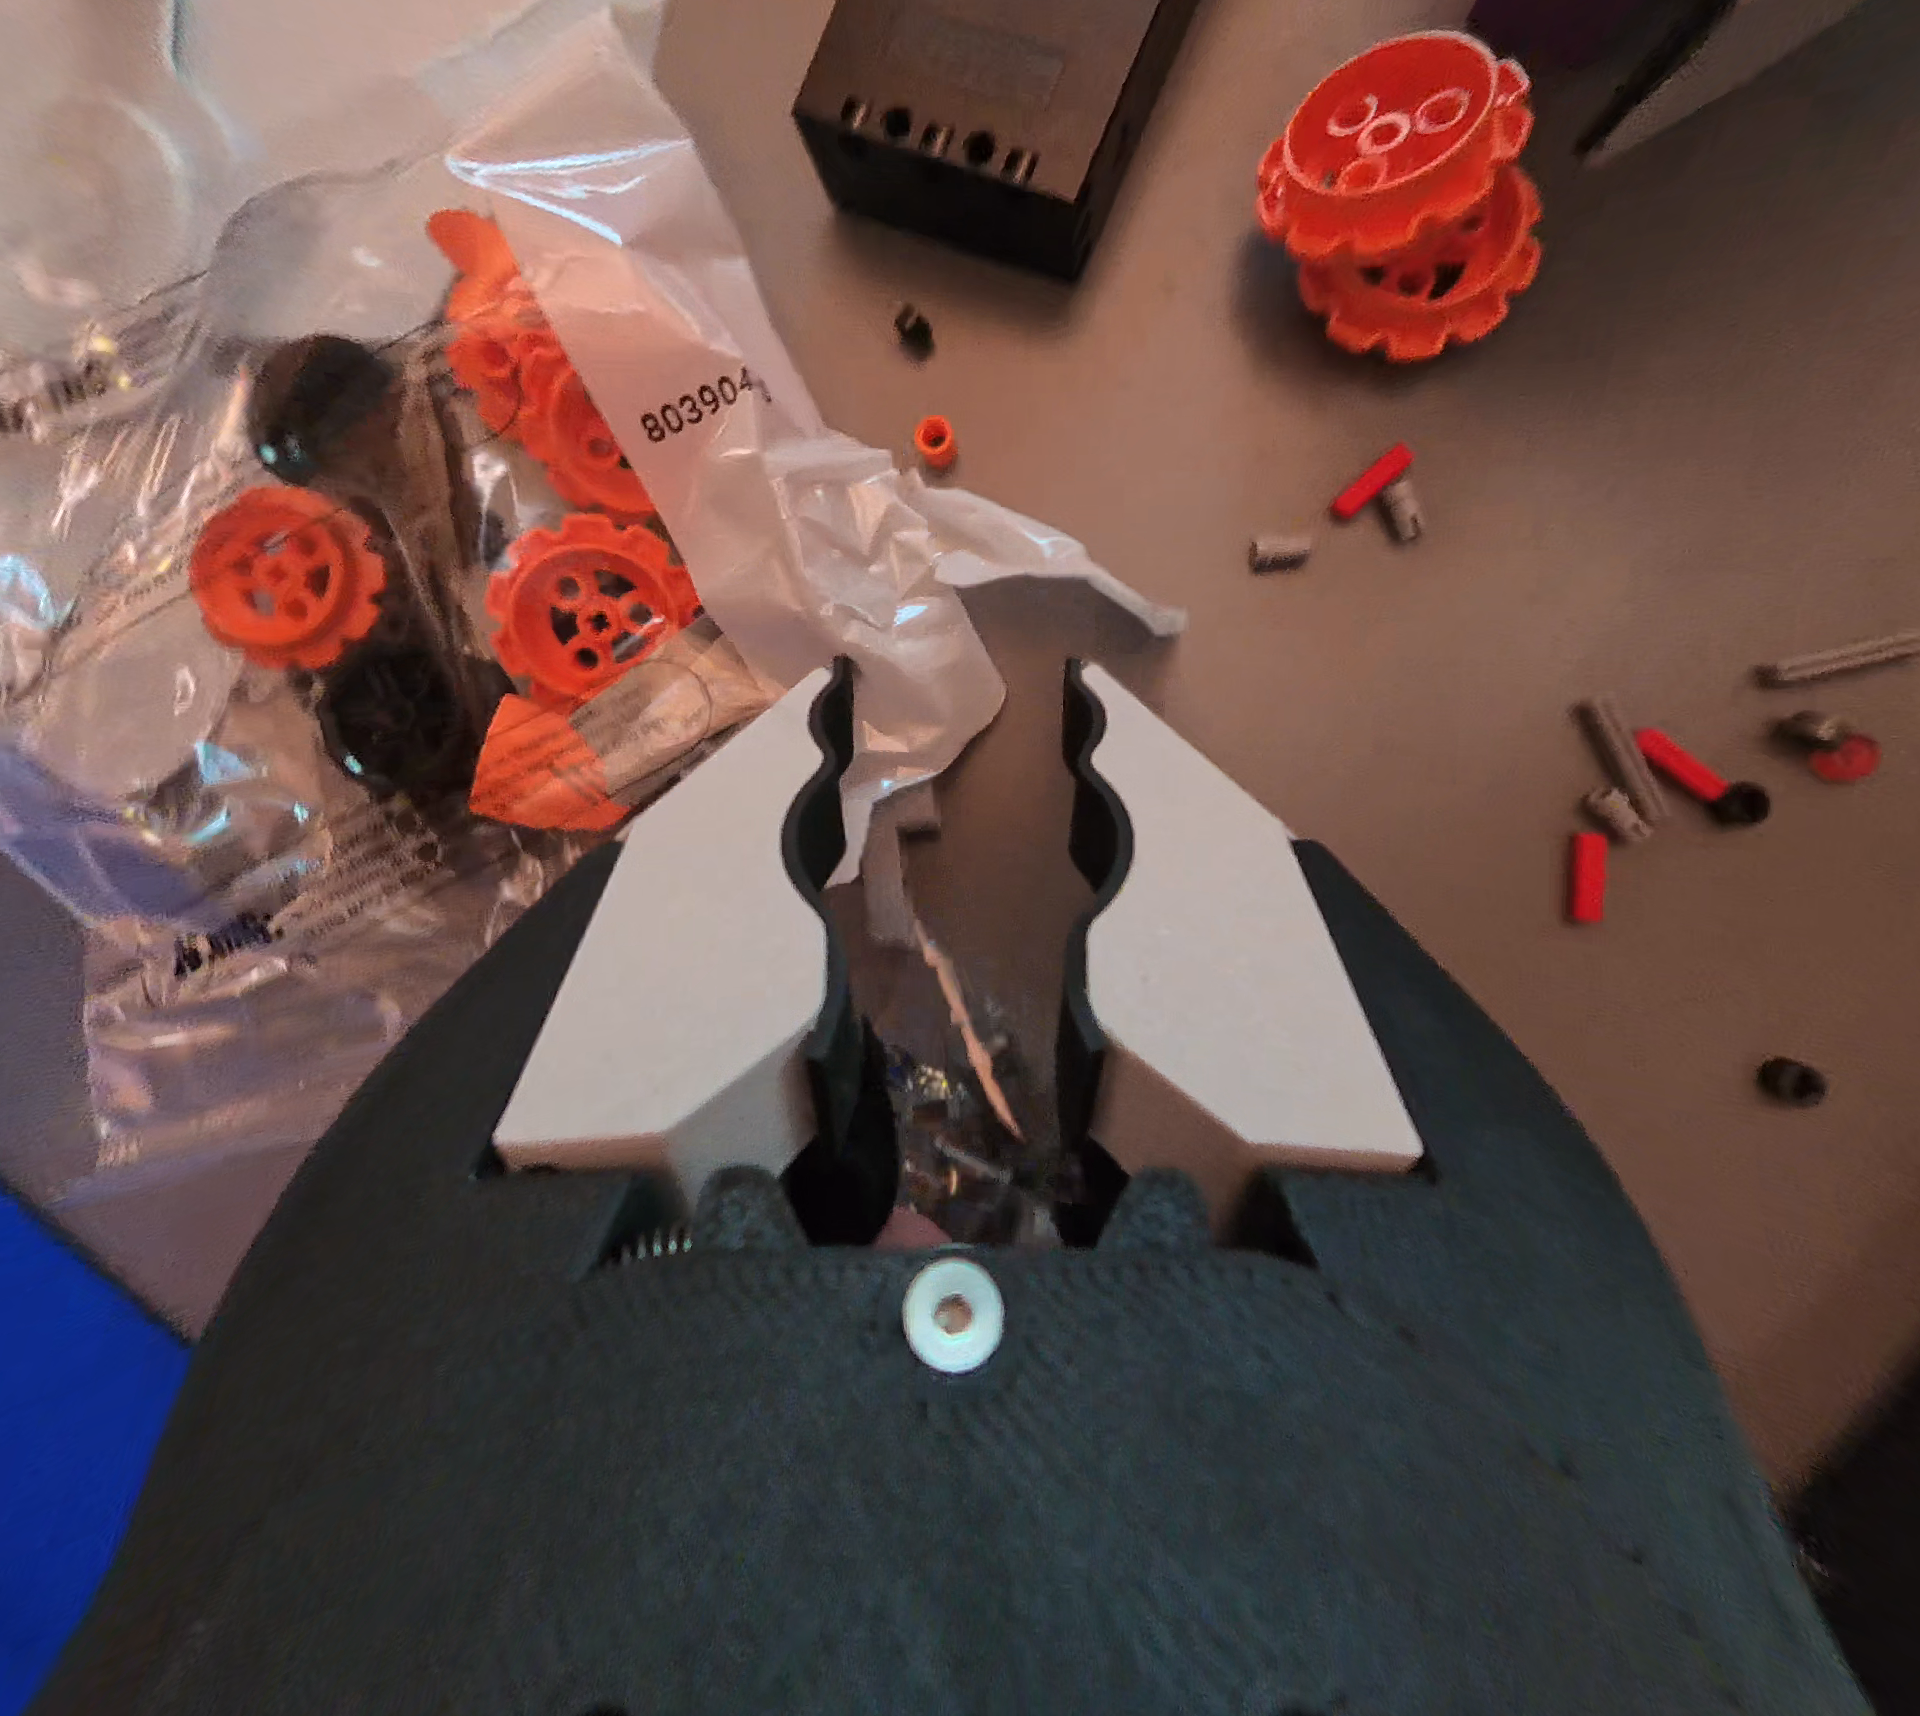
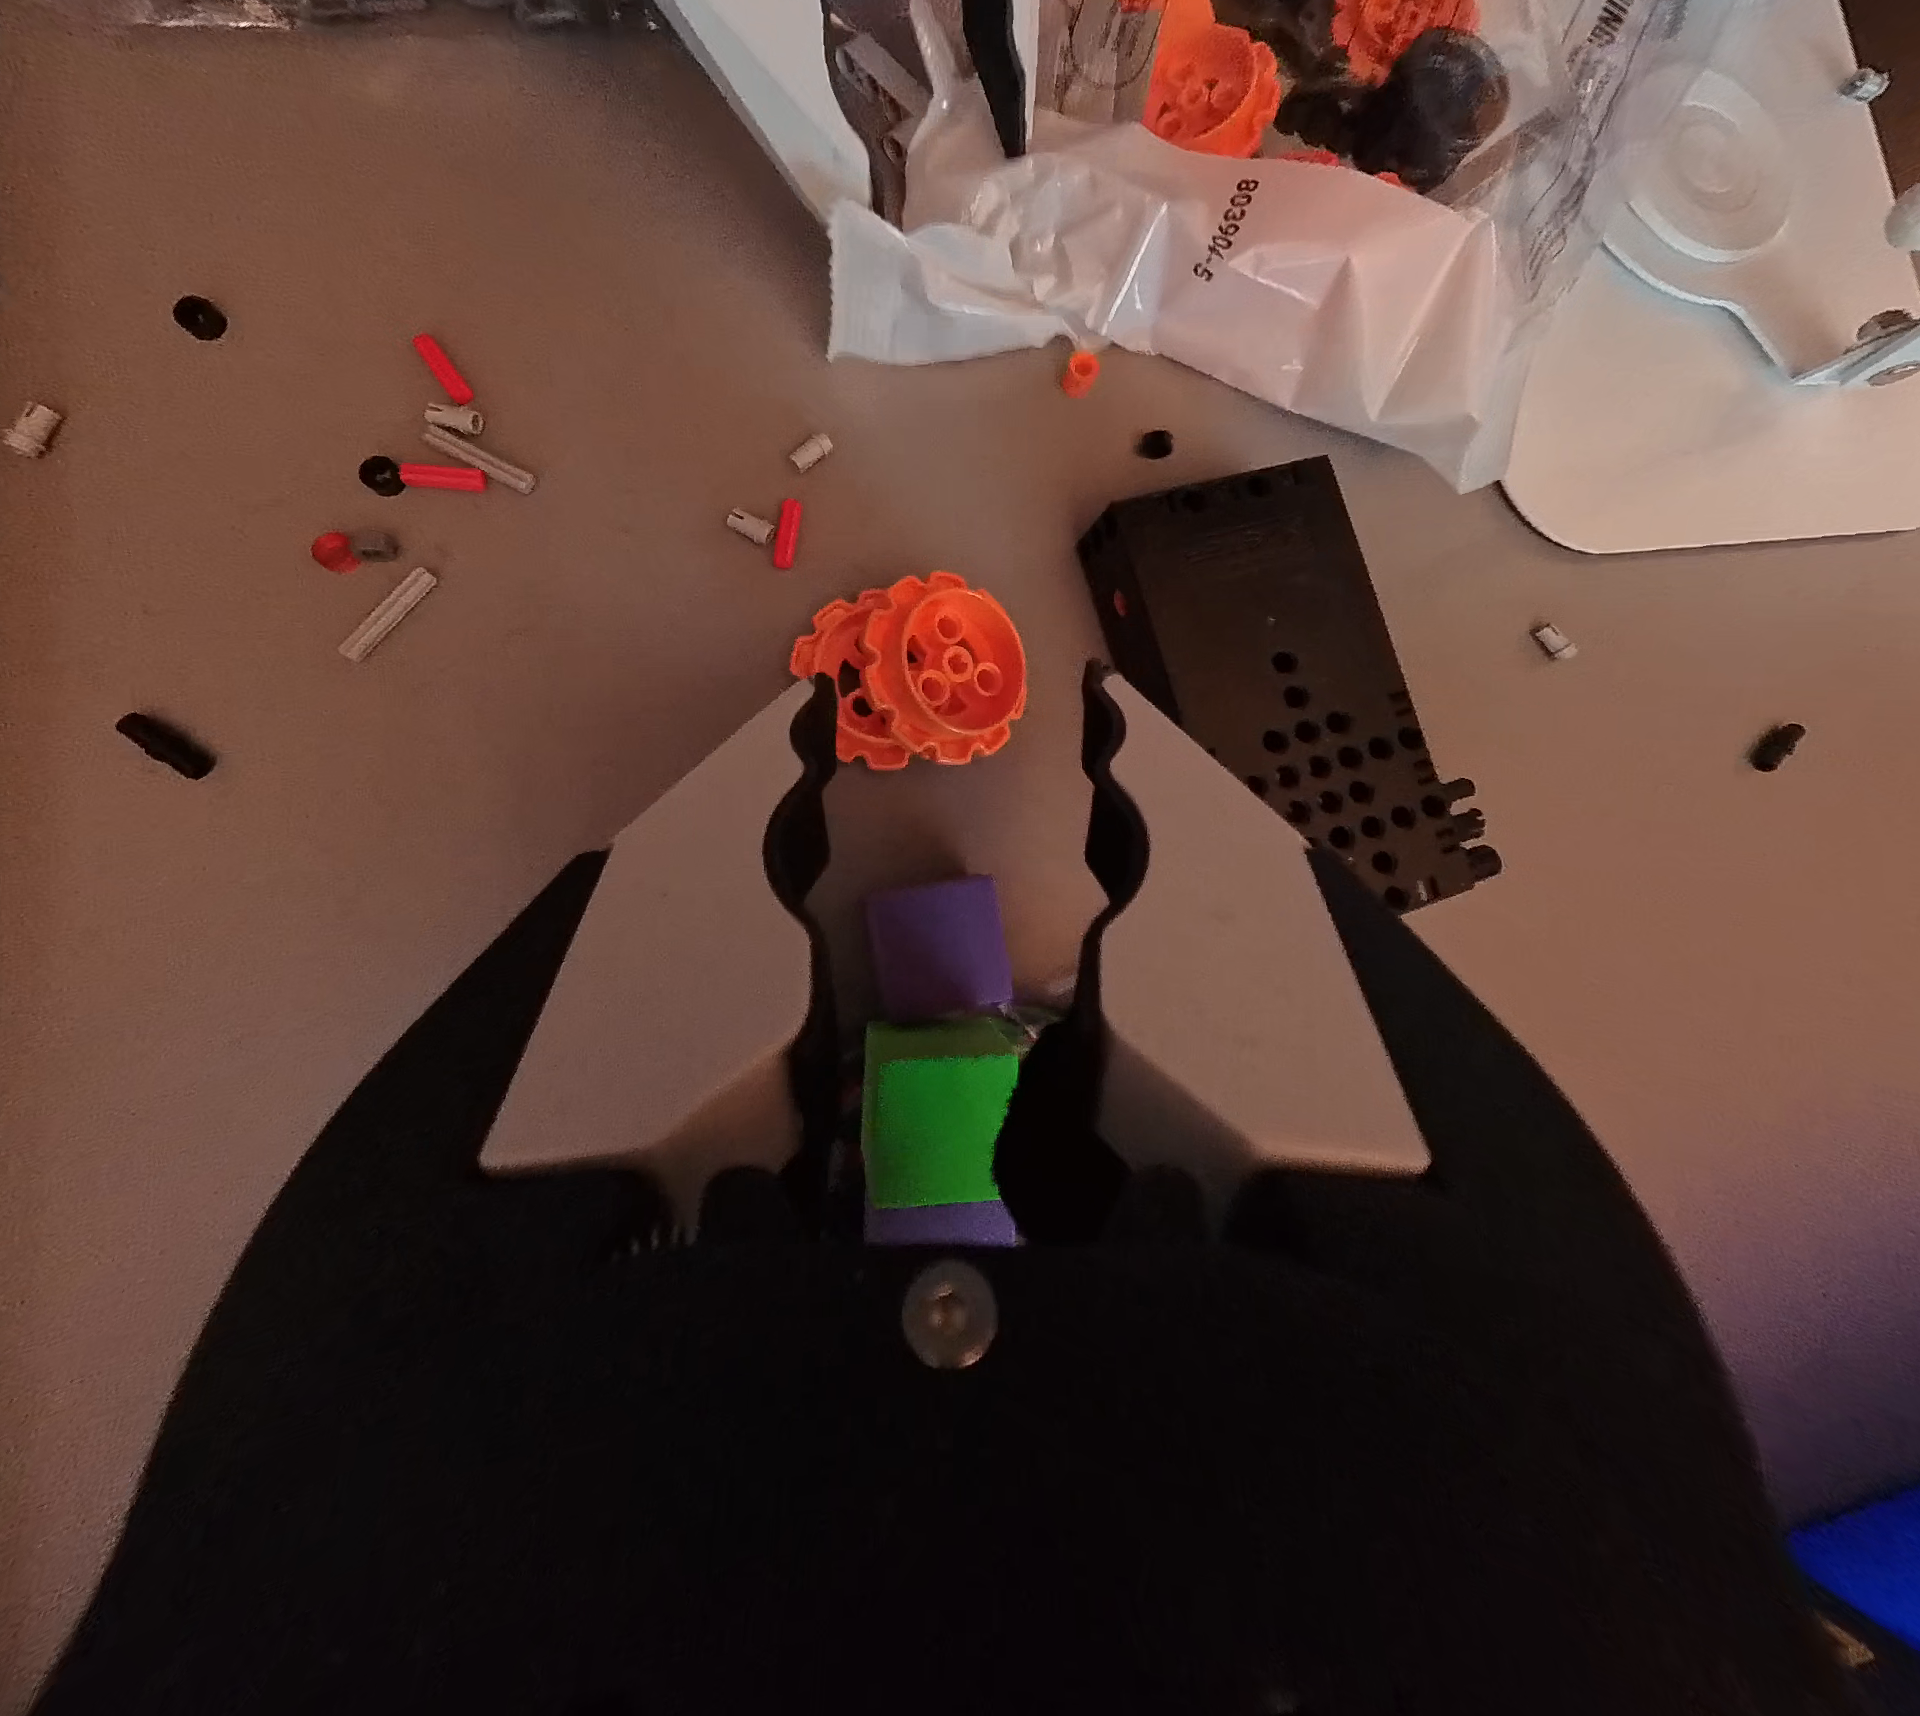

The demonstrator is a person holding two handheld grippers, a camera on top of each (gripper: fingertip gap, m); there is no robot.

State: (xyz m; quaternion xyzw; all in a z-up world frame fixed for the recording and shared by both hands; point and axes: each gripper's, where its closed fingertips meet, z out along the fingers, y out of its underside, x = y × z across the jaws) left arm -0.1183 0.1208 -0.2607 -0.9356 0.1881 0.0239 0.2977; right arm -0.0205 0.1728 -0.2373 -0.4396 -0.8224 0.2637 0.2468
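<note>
Orange toothed wheels (image 2: pixel 914 679), stacked in a small pile, sit at frame centre just ahead of the right gripper (image 2: pixel 951 690), whose jaws are spread with nothing between them. At centre of the left wrist view, the left gripper (image 1: pixel 954 679) has spread jaws over the crumpled edge of a clear plastic bag (image 1: pixel 727 378); a black perforated block (image 1: pixel 997 35) lies at the top.
</note>
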